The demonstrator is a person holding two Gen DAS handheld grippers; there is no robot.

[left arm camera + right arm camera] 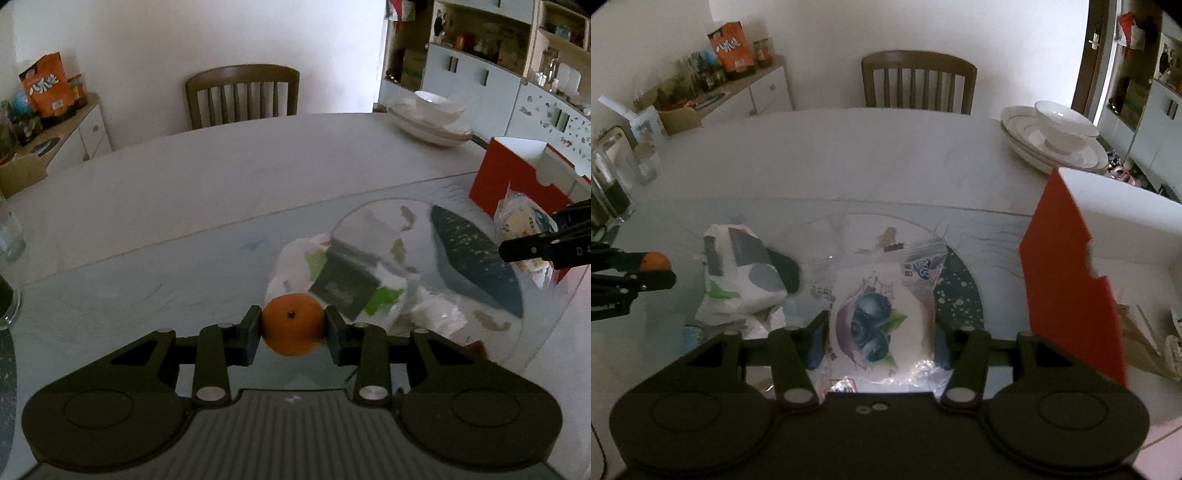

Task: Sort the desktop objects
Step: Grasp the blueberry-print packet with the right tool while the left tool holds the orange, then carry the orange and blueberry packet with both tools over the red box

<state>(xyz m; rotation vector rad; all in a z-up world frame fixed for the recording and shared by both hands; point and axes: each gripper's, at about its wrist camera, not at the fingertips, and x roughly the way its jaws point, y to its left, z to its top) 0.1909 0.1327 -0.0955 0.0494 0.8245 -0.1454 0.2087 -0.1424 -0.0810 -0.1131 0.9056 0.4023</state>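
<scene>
A: Start at the left gripper [292, 332]. What has it got?

B: An orange [292, 328], pinched between the two pads across its widest part and lifted clear of the glass top [147, 295]. The pads touch only its sides.

A: So what could go wrong?

B: I'd say it could roll out. It is round and smooth, and the contact is small. A quick swing or a tilt might spin it loose, and it would drop on the glass or onto the white bag [306, 266] just ahead.

A: And the right gripper [881, 341]?

B: Closed on a pastry packet [882, 325] with blueberries printed on it. The packet stands between the fingers, with its top edge sticking out ahead of them and its crinkled bottom back by the gripper body.

A: Risk there?

B: The wrapper is slick film, so the packet could slide down, or a hard squeeze could crush what is inside. The red box [1071, 295] is close on the right, with its jagged edge facing the packet. If the packet goes that way, it may snag on that edge.

A: Anything between the two grippers?

B: The white bag, on the glass. In the right view it sits left of the packet, with the orange further left.
</scene>
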